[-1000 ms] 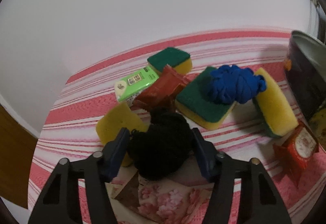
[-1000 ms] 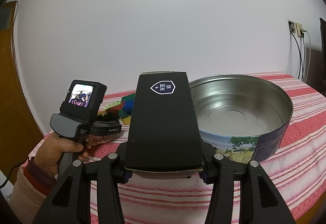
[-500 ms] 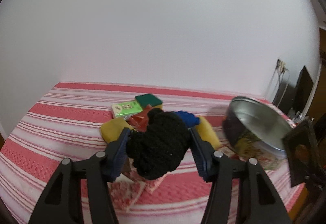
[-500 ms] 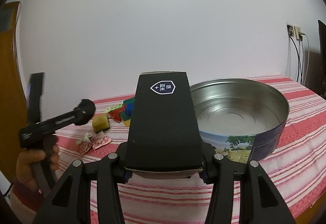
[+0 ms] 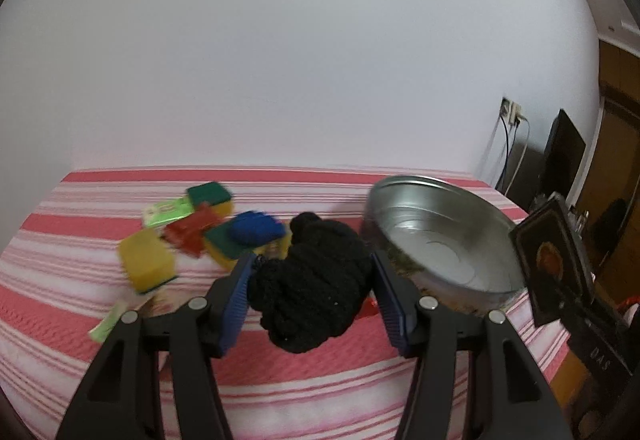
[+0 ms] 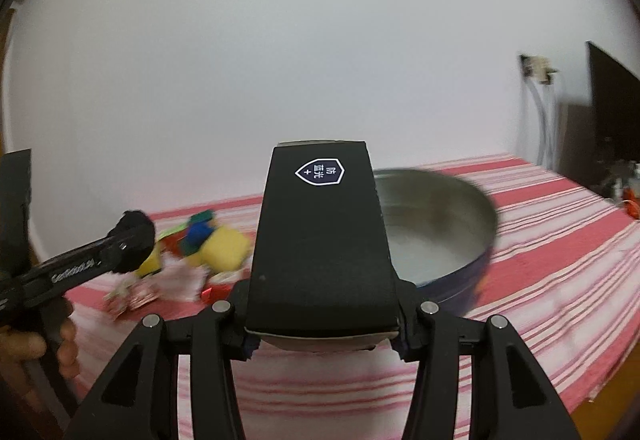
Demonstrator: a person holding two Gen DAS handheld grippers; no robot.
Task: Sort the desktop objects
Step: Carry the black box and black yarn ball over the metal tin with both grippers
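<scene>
My left gripper is shut on a black knitted yarn ball and holds it above the striped tablecloth, just left of the round metal tin. It also shows in the right wrist view. My right gripper is shut on a black box with a shield logo, held above the cloth in front of the tin. The box also shows in the left wrist view.
A pile lies left of the tin: yellow-green sponges, a blue yarn ball, red packets, a green packet. Floral wrappers lie near the front. A wall socket with cables is at the right.
My left gripper has lifted the black yarn ball off the pile and swung right toward the tin. The right gripper with the box has shifted; the tin now sits more to the right.
</scene>
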